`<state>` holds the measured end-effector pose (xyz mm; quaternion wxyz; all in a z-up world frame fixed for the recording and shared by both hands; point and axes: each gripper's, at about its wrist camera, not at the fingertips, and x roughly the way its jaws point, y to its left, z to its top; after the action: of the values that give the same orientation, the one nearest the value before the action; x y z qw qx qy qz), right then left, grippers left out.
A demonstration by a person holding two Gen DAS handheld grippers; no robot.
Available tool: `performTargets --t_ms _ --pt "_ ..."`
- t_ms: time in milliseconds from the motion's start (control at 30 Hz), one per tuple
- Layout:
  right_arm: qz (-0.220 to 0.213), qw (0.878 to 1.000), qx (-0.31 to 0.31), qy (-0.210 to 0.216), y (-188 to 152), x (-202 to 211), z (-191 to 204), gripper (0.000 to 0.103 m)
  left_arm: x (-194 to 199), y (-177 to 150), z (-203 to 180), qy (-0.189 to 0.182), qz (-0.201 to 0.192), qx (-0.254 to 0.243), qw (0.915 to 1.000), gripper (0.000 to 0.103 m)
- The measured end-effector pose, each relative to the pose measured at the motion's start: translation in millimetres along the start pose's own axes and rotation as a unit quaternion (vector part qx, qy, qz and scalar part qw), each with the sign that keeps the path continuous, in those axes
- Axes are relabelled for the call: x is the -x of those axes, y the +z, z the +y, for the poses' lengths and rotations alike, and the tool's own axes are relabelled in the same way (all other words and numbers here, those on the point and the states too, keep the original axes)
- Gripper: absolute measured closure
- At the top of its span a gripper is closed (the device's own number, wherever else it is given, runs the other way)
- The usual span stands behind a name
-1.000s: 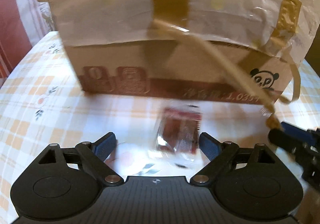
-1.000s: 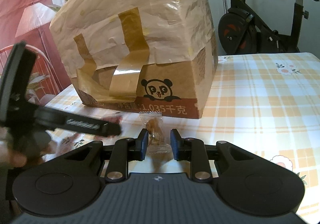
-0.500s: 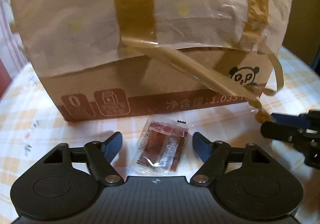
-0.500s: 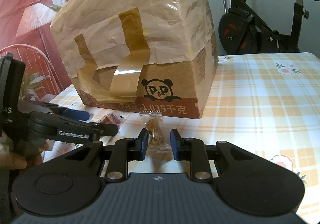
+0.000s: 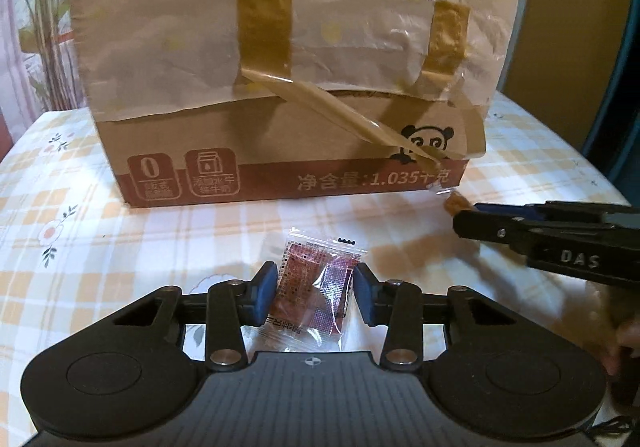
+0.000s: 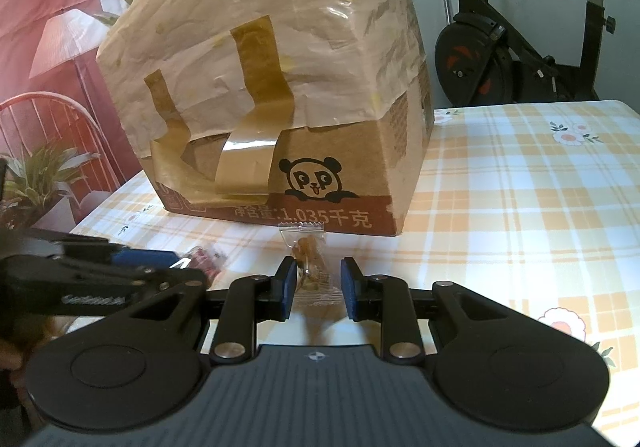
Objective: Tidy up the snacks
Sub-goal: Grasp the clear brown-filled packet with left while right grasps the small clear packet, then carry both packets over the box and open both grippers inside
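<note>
— Closing in since a second ago, the left gripper (image 5: 316, 297) has drawn its jaws from wide apart to almost against the red snack packet (image 5: 316, 287), which lies on the checked tablecloth (image 5: 120, 247) in front of the cardboard box (image 5: 280, 151).

— Is it gripped yet?

— Not quite. The jaws are closing, the packet is between them, and a thin gap shows on the right side.

— And further right?

— The right gripper (image 6: 317, 287) has not moved. It is as closed as it goes, pinching a clear wrapper with a brown candy (image 6: 310, 267) near the box's panda corner.

— What could go wrong?

— I'd guess the slick, crinkly packet might buckle or squirt out if squeezed only at its edges. The loose tape strip (image 5: 340, 115) dangling off the box could also snag whatever is lifted past it.
</note>
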<state>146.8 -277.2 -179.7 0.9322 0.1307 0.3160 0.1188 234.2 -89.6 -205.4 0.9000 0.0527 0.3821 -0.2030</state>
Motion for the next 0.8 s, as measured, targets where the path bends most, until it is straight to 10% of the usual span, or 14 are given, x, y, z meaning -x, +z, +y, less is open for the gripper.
performTargets --t_ms 533,800 --pt "0.022 0.994 0.11 0.007 -6 16 41 0.077 72 8 15 0.0 -0.056 0.039 0.9976 0.059" --pt "-0.043 0.989 0.129 0.054 41 55 65 0.077 121 62 27 -0.003 -0.14 0.034 0.9896 0.059"
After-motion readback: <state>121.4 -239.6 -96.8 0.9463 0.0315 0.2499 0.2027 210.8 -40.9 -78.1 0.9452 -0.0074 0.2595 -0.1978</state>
